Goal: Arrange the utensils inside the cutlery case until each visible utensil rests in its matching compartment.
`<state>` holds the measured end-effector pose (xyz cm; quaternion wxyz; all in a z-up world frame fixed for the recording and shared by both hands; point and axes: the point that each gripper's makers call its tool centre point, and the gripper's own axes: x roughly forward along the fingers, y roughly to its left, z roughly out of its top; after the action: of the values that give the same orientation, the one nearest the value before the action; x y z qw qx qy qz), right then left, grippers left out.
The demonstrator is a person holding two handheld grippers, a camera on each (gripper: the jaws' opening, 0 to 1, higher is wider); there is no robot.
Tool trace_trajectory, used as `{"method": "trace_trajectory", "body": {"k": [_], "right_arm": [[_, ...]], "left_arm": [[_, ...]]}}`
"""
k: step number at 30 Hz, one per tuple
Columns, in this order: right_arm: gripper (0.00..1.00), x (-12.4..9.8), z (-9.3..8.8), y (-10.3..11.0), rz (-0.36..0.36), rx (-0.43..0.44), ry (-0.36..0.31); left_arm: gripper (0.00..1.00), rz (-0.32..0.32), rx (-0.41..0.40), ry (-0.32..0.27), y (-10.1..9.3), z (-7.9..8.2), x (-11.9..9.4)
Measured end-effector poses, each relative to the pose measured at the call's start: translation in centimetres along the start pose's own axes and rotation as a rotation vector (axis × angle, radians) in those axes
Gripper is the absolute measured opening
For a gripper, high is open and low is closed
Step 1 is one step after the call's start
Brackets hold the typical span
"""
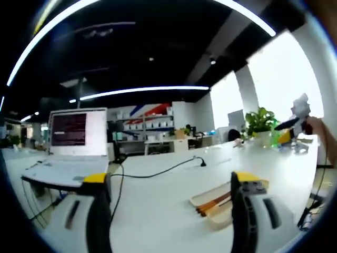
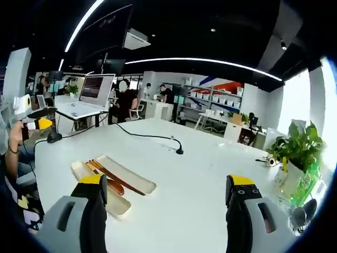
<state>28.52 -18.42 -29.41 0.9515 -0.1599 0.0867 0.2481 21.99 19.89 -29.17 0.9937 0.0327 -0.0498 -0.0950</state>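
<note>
Both grippers hang over the white table, jaws spread wide, nothing between them.

From my right gripper [image 2: 166, 211] I see the cutlery case [image 2: 134, 182] lying just beyond its left jaw, long axis running from near-left to far-right across the table [image 2: 210, 174], with brown utensils [image 2: 113, 176] lying lengthwise in it; which compartment each fills I cannot tell. A black cable [image 2: 150, 137] crosses the table behind it. Farther off stand a potted plant [image 2: 295, 153] at right and a laptop [image 2: 89, 95] at left. From my left gripper [image 1: 171, 211], the case [image 1: 216, 203] sits partly behind the right jaw.
</note>
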Motion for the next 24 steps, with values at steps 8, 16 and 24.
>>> {"method": "trace_trajectory", "body": {"k": [8, 16, 24], "right_arm": [[0.90, 3.0, 1.1, 1.8, 0.100, -0.129, 0.081], [0.69, 5.6, 1.2, 6.6, 0.268, -0.307, 0.153], [0.51, 8.3, 1.4, 10.8, 0.474, -0.416, 0.210]], "left_arm": [[0.99, -0.015, -0.010, 0.009, 0.2, -0.2, 0.1], [0.98, -0.012, -0.005, 0.015, 0.3, -0.3, 0.1], [0.96, -0.049, 0.005, 0.035, -0.5, -0.7, 0.4]]}}
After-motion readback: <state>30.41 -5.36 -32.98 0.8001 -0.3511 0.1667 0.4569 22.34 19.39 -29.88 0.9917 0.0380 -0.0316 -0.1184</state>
